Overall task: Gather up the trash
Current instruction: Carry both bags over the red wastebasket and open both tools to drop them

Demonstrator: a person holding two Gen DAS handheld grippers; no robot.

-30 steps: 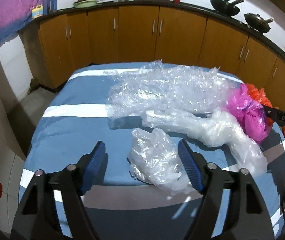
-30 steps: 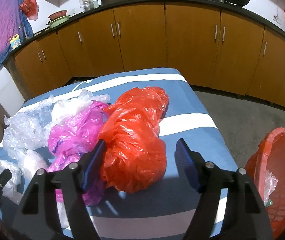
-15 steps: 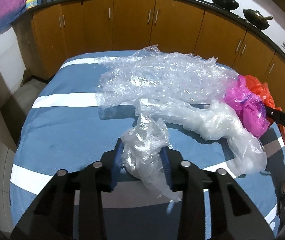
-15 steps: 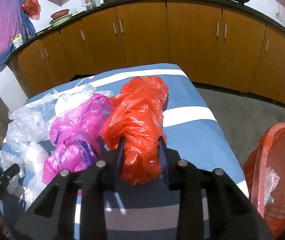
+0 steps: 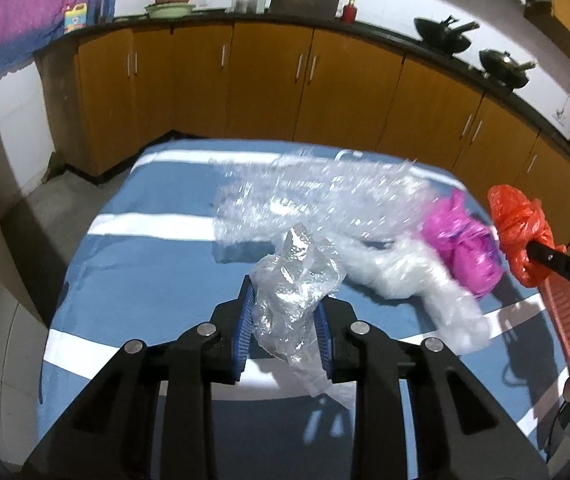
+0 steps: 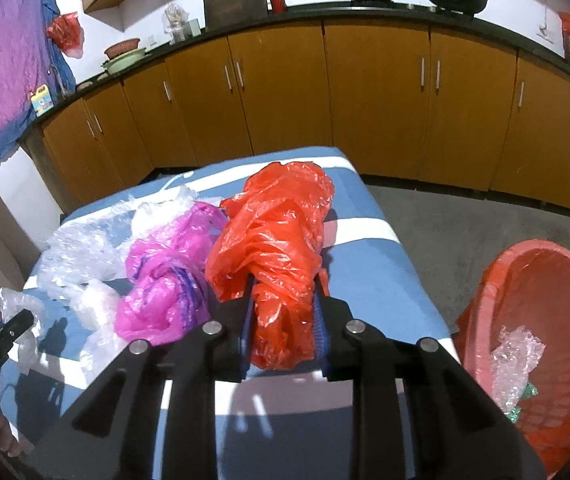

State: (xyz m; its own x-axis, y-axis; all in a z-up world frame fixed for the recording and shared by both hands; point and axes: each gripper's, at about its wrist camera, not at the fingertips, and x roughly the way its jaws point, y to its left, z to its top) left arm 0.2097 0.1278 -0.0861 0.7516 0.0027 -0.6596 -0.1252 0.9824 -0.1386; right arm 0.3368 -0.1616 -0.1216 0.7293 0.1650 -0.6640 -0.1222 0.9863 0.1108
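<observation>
My left gripper (image 5: 285, 300) has a crumpled clear plastic bag (image 5: 297, 272) between its blue pads, and its jaws are still closing on it; the bag hangs just above the blue striped table (image 5: 145, 272). The jaws of my right gripper (image 6: 284, 292) are also closing, squeezing a red plastic bag (image 6: 277, 224) whose top bulges out ahead of the fingers. In the left wrist view that red bag (image 5: 519, 220) shows raised at the right. A pink bag (image 6: 165, 272) lies just left of it.
A sheet of bubble wrap (image 5: 305, 196) and another clear bag (image 5: 405, 268) lie across the table's middle. A red mesh basket (image 6: 565, 280) holding clear plastic stands on the floor off the table's right edge. Wooden cabinets (image 6: 365, 100) line the back.
Both grippers went from wide open around their bags to clamped on them. Each has since risen a little, lifting the clear bag and the red bag off the cloth.
</observation>
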